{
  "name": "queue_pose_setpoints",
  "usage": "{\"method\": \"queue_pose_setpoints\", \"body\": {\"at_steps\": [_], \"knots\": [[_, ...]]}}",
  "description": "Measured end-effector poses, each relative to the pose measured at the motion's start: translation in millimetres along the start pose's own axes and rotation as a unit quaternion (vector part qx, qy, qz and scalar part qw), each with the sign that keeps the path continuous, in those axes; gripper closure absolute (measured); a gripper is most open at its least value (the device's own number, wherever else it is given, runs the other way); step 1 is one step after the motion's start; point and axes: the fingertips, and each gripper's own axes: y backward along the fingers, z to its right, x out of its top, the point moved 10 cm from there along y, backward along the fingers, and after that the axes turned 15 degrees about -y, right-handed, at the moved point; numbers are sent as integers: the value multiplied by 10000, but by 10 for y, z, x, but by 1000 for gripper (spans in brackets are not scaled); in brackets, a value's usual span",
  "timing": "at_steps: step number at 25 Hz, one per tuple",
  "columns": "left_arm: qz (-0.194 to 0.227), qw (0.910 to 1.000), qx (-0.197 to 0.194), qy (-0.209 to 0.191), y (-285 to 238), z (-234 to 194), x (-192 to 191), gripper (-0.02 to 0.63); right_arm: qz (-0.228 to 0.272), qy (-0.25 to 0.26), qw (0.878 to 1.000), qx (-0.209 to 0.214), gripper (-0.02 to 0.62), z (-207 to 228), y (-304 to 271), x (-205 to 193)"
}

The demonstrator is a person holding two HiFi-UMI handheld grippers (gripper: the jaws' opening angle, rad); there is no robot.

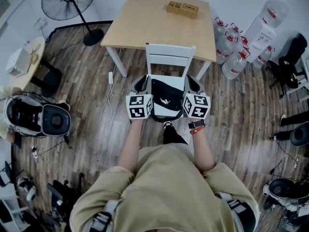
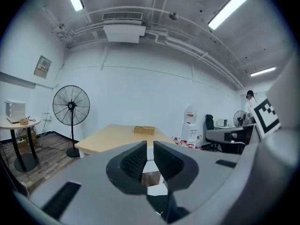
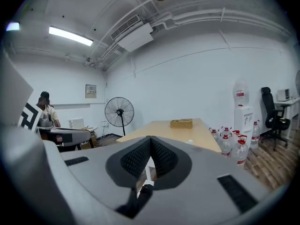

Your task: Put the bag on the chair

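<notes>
Looking down, the black bag (image 1: 166, 100) sits on the white chair (image 1: 170, 56), tucked in front of its backrest, so the drop looks done and only backing away is left. Left gripper (image 2: 150, 146): pads a slit apart, nothing in them, white chair showing through. Right gripper (image 3: 150, 139): clamped tight on nothing at all. Tricky bit: the marker cubes (image 1: 139, 106) cover the bag's ends, and each gripper view catches just a dark sliver below the jaws.
</notes>
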Motion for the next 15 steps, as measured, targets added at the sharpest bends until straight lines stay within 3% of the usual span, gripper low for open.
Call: {"method": "queue_pose_setpoints", "body": {"at_steps": [4, 8, 15], "knots": [[242, 9996, -15, -126, 74, 22, 116, 578, 264, -202, 9989, 323, 574, -55, 122, 81], [232, 9997, -105, -32, 96, 40, 148, 586, 238, -230, 9993, 181, 574, -60, 147, 68], [211, 9997, 133, -81, 84, 23, 186, 588, 178, -95, 9997, 145, 574, -50, 144, 136]]}}
